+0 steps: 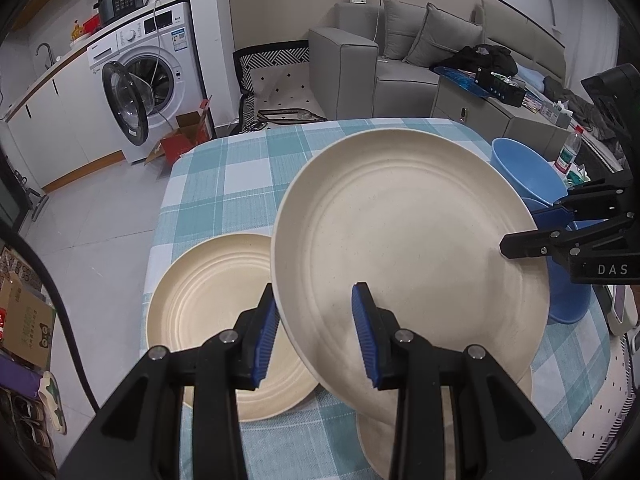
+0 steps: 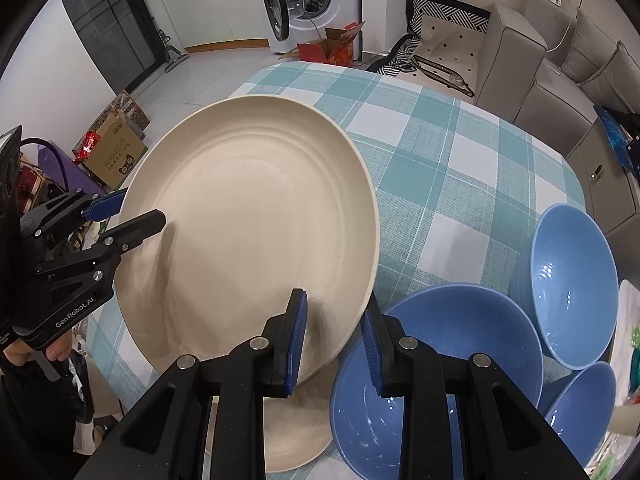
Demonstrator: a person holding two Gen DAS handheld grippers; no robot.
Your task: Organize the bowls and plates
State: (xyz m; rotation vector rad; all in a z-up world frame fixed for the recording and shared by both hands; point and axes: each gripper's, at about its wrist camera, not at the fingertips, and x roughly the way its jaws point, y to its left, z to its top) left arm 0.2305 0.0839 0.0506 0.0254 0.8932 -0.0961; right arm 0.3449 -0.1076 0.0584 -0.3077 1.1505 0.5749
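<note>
From the left wrist, the left hand-held gripper (image 1: 316,332) clamped the raised cream plate (image 1: 400,248) at its seven o'clock rim; a second plate (image 1: 208,304) lay on the desk (image 1: 240,168) toward nine o'clock.

From the right wrist, the right hand-held gripper (image 2: 334,344) pinched the raised plate's five o'clock rim, blue bowls (image 2: 440,360) at three o'clock.

This is a home, a small flat with one open living space. A washing machine (image 1: 140,76) with its door open stands beside white kitchen cabinets (image 1: 48,128) with a tap. A grey sofa (image 1: 400,52) with cushions faces a table with a checked cloth (image 1: 224,168). Cardboard boxes (image 1: 184,136) lie on the tiled floor.
</note>
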